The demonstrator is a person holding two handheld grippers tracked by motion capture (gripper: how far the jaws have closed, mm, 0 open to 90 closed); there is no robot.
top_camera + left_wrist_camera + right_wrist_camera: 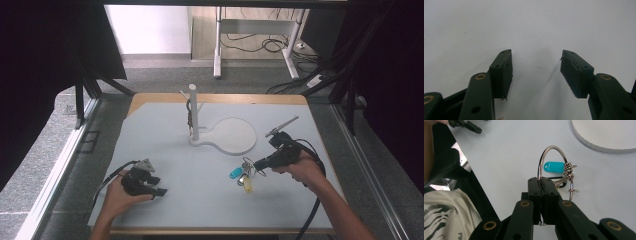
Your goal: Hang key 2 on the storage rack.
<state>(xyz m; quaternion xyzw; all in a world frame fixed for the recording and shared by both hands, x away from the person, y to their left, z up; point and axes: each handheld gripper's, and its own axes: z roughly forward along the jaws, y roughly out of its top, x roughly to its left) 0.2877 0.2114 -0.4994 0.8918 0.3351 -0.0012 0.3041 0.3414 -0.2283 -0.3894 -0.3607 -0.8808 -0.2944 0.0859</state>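
My left hand (116, 196) rests low at the near left of the table (165, 150), its left gripper (536, 72) spread wide over bare surface, holding nothing. My right gripper (541, 185) reaches in from the right, jaws pinched closed on a large metal key ring (554, 160) carrying teal (554, 167) and yellow (247, 187) tags. Farther off stands a white peg stand (193, 112).

Shiny metal key ring (551, 157), glossy teal plastic tag (554, 167), matt table (175, 160).

Stand behind, keys front-right.
Stand (220, 135) sat mid-table (150, 130), rear; key bunch (243, 175) lay before it, probably touching right gripper (258, 163); left gripper (159, 187) front-left.
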